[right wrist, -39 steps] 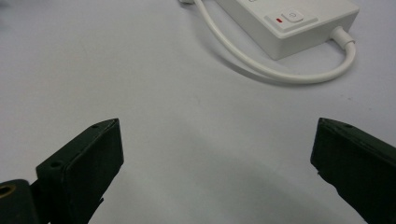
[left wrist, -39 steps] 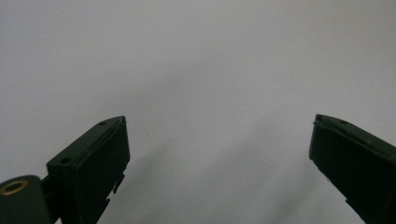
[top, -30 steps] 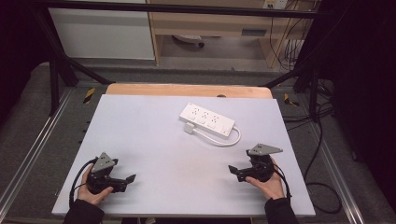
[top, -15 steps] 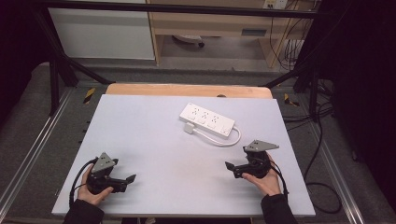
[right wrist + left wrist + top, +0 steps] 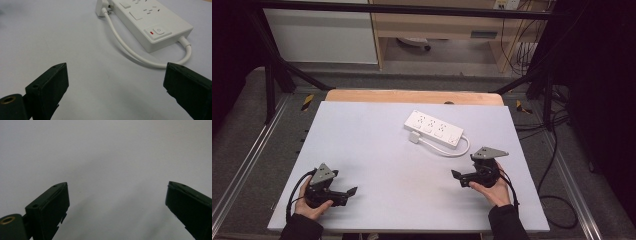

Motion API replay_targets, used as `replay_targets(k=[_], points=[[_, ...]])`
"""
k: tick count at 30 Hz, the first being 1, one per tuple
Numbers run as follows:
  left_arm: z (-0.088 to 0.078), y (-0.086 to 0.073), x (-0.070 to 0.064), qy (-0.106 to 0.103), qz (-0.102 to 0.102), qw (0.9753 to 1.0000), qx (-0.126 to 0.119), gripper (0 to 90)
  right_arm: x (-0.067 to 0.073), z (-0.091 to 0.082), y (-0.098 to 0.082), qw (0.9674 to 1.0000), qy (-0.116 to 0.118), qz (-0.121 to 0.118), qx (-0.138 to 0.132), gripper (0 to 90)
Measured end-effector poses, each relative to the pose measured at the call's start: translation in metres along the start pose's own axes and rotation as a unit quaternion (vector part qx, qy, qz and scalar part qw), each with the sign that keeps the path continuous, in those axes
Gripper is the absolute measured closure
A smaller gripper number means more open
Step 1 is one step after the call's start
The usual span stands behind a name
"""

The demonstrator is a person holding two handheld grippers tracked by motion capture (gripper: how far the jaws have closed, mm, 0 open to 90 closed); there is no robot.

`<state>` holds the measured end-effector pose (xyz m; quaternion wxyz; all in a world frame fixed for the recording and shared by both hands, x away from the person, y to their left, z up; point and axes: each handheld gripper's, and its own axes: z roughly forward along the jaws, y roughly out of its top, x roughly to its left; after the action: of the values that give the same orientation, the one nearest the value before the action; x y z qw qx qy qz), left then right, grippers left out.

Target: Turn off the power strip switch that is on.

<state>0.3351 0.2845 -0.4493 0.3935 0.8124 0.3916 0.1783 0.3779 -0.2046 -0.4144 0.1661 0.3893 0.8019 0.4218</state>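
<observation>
My left gripper (image 5: pixel 353 190) sits at the near left corner of the pale grey table top (image 5: pixel 377 145), held in my left hand (image 5: pixel 312 202), its black cable looping round the outside of my wrist. Its two black jaws stand wide apart and hold nothing — in the left gripper view there is only bare pale surface between them and beyond them. A grey three-cornered plate rides on top of it.

Toward the middle, the table stays bare; nothing lies between my left gripper and the far things.

Right of centre and toward the far edge lies the white plastic power strip (image 5: pixel 434 128), flat on the table and set at a slant. Its white plug (image 5: pixel 414 136) rests just beside its near left end, and its white cord (image 5: pixel 452 148) runs from there along the near side and curls back into the right end. In the right gripper view the strip's switch with a small red mark (image 5: pixel 157 32) faces me.

My right gripper (image 5: pixel 454 174), in my right hand (image 5: pixel 489 187), is near the strip on its near side, apart from it, jaws spread wide and empty. The curl of cord is the nearest thing ahead of them — nothing else stands in the way.

Beyond the table's far edge a strip of light wooden board (image 5: pixel 412 96) shows.
</observation>
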Motion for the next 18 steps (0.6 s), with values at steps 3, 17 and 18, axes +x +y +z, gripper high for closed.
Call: replay_targets(k=[3, 17, 18], points=[[0.0, 0.0, 0.0, 0.0, 0.0, 1.0, 0.001, 4.9, 0.0, 0.001, 0.003, 1.0, -0.003, -0.001, 0.002, 8.1], [0.0, 0.0, 0.0, 0.0, 0.0, 1.0, 0.0, 4.9, 0.001, 0.008, 0.016, 1.0, -0.007, -0.002, -0.006, 16.3], [0.0, 0.0, 0.0, 0.0, 0.0, 1.0, 0.0, 4.9, 0.0, 0.008, 0.017, 0.9999, -0.008, -0.001, -0.008, 18.4]])
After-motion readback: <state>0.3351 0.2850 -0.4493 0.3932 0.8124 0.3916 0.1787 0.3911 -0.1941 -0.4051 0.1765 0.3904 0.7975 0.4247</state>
